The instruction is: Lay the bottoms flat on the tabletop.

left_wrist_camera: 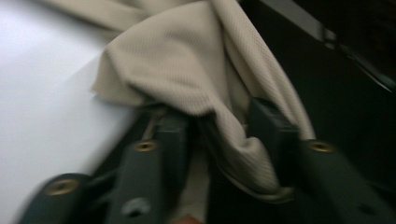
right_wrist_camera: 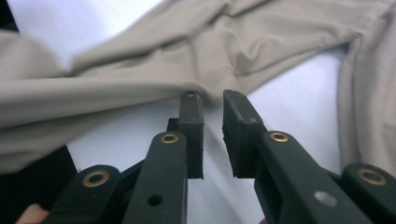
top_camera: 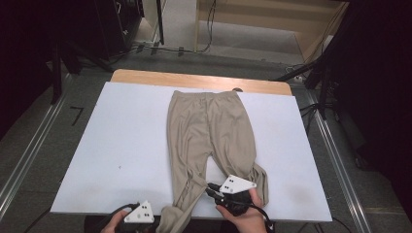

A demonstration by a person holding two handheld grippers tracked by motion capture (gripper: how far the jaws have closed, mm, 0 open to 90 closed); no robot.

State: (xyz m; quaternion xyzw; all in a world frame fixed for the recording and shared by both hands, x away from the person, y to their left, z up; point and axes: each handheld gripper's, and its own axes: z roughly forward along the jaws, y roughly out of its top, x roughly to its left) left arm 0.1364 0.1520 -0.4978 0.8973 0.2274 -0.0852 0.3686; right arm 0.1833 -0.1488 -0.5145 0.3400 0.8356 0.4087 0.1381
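trousers (left_wrist_camera: 196, 70) bunched between left hand-held gripper (left_wrist_camera: 219, 126)

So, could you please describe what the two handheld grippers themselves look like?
Each gripper has two black jaws with rectangular pads and brass-coloured rivets at the joints. The left gripper and the right gripper each carry a pale three-cornered plate on top, marked with small dark dots. A black cable trails from the right one. The hands are bare; no sleeve shows.
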